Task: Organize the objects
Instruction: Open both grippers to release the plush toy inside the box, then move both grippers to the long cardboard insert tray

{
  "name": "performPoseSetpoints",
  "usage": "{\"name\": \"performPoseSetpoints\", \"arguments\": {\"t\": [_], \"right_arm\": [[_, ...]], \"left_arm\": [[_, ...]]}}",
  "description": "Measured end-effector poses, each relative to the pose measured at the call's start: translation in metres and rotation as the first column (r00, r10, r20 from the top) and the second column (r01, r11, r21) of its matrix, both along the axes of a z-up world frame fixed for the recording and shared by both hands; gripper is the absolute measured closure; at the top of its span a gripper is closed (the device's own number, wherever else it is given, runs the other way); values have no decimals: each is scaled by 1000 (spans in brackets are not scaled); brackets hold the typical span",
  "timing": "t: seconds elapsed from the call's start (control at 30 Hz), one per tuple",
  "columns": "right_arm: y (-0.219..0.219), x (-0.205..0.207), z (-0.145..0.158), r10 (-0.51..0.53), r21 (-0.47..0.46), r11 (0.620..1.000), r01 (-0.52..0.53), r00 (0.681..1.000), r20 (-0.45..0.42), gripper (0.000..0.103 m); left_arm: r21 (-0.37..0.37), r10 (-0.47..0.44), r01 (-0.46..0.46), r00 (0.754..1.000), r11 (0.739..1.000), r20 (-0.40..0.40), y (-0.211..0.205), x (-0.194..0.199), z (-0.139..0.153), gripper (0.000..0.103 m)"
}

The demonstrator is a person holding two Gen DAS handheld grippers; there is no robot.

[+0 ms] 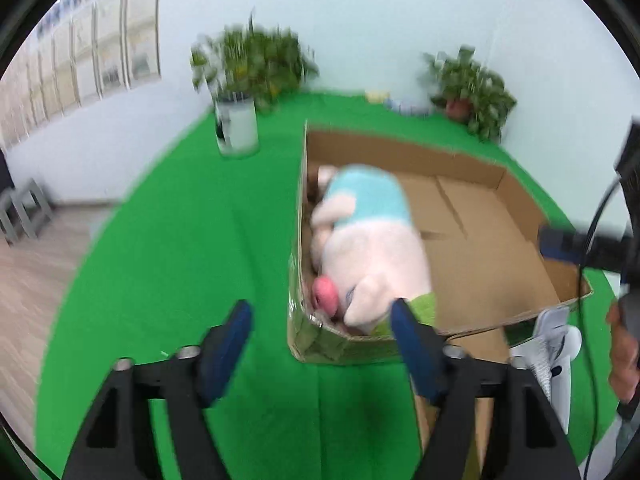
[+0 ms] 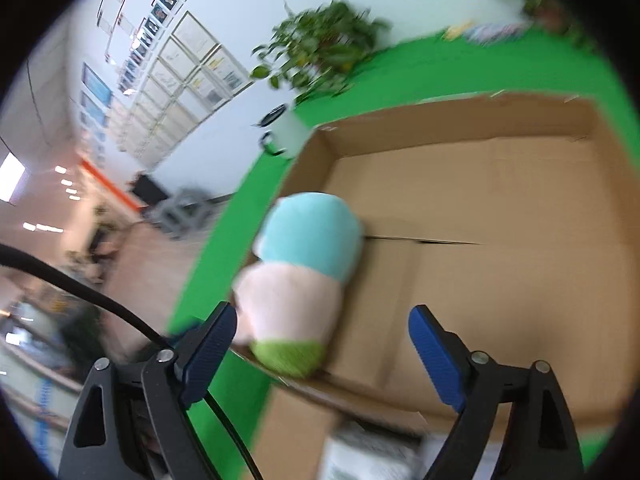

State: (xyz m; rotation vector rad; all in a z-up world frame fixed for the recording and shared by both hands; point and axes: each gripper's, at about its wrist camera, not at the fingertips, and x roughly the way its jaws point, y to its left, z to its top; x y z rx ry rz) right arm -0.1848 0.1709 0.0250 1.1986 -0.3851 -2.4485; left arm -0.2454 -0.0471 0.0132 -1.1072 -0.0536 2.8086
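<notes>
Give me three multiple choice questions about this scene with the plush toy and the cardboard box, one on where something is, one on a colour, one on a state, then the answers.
1. Where is the plush toy?
A. on the green cloth outside the box
B. inside the cardboard box, at its left wall
C. in the white pot

2. What colour is the surface under the box?
A. green
B. red
C. grey

3. How do the left gripper and right gripper stand?
A. both shut on the toy
B. one holds the box
C. both open, holding nothing

Answers:
1 B, the toy lies within the box walls against the left side.
2 A, bright green cloth surrounds the box.
3 C, both pairs of blue pads stand wide apart with nothing pressed between them.
</notes>
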Motion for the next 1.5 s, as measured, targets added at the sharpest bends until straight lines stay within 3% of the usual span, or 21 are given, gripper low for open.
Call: {"name": "performPoseSetpoints", "arguments": {"t": [0.07,0.17,0.37,0.53,0.57,0.6,0.63,0.67,0.7,0.8,0.83,0.87,0.9,0.93,0.97,1.13,1.23,1.3,1.37,1.43,1.5], "right_arm": [[-4,23,5,-60,99,993,66,996,-70,12],[-1,62,13,-126,162,975,156,976,-179,12],[6,111,7,-206,243,933,267,947,-248,12],[17,146,-4,-240,253,916,310,931,-273,17],[18,152,-6,-244,251,915,316,929,-277,31],[18,158,-8,-250,264,908,326,926,-283,52],[18,164,-11,-256,290,895,340,922,-290,64],[16,168,-13,-262,312,882,353,918,-297,90],[16,172,-15,-268,323,875,362,915,-301,96],[16,182,-15,-268,329,868,373,908,-323,96],[16,185,-14,-271,341,858,384,903,-333,94],[16,187,-14,-270,359,849,388,902,-337,75],[17,188,-15,-266,364,848,385,904,-335,35],[17,190,-16,-256,356,857,372,908,-333,15],[19,194,-17,-244,340,870,358,910,-335,3],[19,202,-27,-188,384,871,306,930,-316,3],[20,208,-27,-140,356,903,241,948,-287,3],[14,215,-21,-47,295,948,118,970,-238,3],[2,226,-11,96,167,984,-64,978,-187,3],[-18,239,-3,217,57,976,-210,959,-184,3],[-41,246,-4,268,47,963,-264,949,-168,3]], "left_arm": [[-7,23,-23,994,1000,-108,5,31,21,1],[-6,26,-28,972,1000,-232,17,76,47,1],[8,1,2,962,1000,-273,38,139,64,1],[2,-17,18,967,1000,-256,53,168,54,1],[-7,-19,18,967,1000,-252,56,175,51,9],[-17,-22,18,969,1000,-246,56,183,49,29],[-32,-30,23,971,999,-235,57,188,45,46],[-44,-48,40,976,998,-211,60,191,41,81],[-44,-67,60,981,997,-181,60,193,36,100],[-43,-79,73,985,996,-156,66,205,29,97],[-57,-70,61,982,996,-173,69,213,30,89],[-64,-66,55,981,996,-180,70,218,31,49],[-62,-67,57,980,996,-189,71,224,34,0],[-46,-67,59,976,997,-208,69,230,37,3],[-21,-72,69,972,997,-223,66,235,38,0],[33,-86,91,989,995,-123,50,234,33,1],[70,-114,121,989,990,-97,44,236,31,1],[72,-123,129,989,989,-84,42,237,29,1],[89,-138,143,989,986,-59,37,238,24,1],[120,-162,165,986,979,-33,30,239,19,2],[177,-192,187,981,966,6,24,236,8,7]]}}
